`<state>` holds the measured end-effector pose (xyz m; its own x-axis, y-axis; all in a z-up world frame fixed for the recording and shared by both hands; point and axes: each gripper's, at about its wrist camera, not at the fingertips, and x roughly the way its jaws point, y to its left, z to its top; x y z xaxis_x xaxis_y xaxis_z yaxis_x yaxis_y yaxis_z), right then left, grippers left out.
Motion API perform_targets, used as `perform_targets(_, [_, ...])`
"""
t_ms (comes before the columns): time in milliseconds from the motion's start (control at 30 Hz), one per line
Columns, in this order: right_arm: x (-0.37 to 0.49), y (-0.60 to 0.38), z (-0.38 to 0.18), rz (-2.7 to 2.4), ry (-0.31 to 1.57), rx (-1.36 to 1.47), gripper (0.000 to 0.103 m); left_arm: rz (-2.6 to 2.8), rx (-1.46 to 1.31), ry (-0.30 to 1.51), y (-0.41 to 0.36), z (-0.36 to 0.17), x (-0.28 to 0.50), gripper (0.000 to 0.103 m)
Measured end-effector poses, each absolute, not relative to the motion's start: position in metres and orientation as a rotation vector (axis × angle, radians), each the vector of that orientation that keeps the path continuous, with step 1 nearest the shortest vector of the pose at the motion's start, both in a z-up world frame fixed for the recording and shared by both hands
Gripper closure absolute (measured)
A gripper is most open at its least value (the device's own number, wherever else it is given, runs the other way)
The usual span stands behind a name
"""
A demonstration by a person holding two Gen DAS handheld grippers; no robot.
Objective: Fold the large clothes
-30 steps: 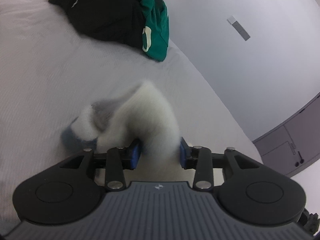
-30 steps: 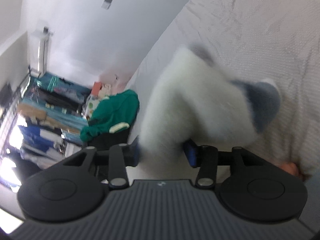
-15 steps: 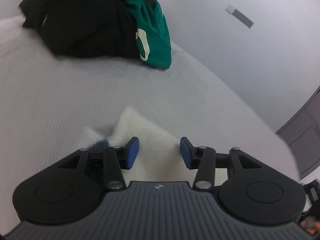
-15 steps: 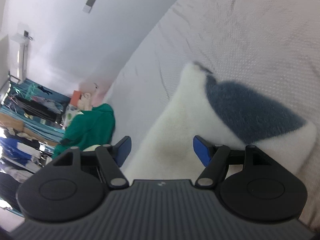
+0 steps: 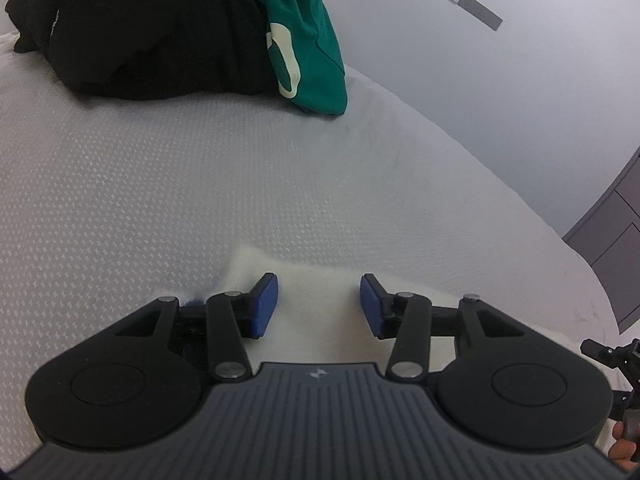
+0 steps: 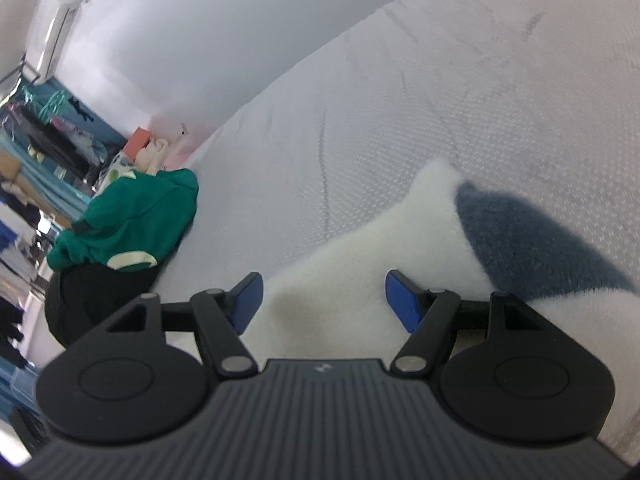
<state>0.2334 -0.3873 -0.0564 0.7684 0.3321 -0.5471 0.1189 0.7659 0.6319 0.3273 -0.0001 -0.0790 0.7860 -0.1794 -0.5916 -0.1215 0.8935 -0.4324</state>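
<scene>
left tool (image 5: 319, 305): jaws just opened, apart over fluffy white-and-blue fleece garment (image 5: 316, 316) | right tool (image 6: 323, 301): jaws just opened, apart, gripping nothing | garment flat on white quilted bed (image 5: 160, 184)

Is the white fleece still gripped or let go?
Let go. It lies flat on the bed; both sets of jaws have just opened, pads clear of it.

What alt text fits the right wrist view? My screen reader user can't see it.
The right gripper hangs open over a fluffy white garment with a blue-grey patch, lying on a white bed. A green hoodie lies on dark clothes at the far left.
</scene>
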Motion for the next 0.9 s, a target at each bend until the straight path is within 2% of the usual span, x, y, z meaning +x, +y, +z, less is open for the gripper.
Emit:
perform_targets(100, [0.234, -0.384, -0.054, 0.123, 0.699, 0.671, 0.033, -0.040, -0.454, 0.662, -0.002, -0.077, 0.324, 0.051])
perform_targets(167, [0.231, -0.381, -0.050, 0.122, 0.696, 0.640, 0.033, -0.048, -0.434, 0.655, -0.005, -0.073, 0.321, 0.044])
perform_targets(233, [0.229, -0.378, -0.045, 0.124, 0.689, 0.601, 0.033, -0.058, -0.422, 0.645, -0.009, -0.067, 0.316, 0.032])
perform_targets(300, [0.223, -0.374, -0.039, 0.125, 0.674, 0.558, 0.032, -0.065, -0.399, 0.625, -0.015, -0.058, 0.309, 0.029])
perform_targets(633, [0.175, -0.336, -0.006, 0.216, 0.554, 0.314, 0.031, -0.153, -0.226, 0.541, -0.062, -0.032, 0.265, 0.028])
perform_targets(900, [0.169, -0.306, -0.009, 0.295, 0.594, 0.176, 0.033, -0.164, -0.141, 0.597, -0.093, -0.049, 0.269, 0.028])
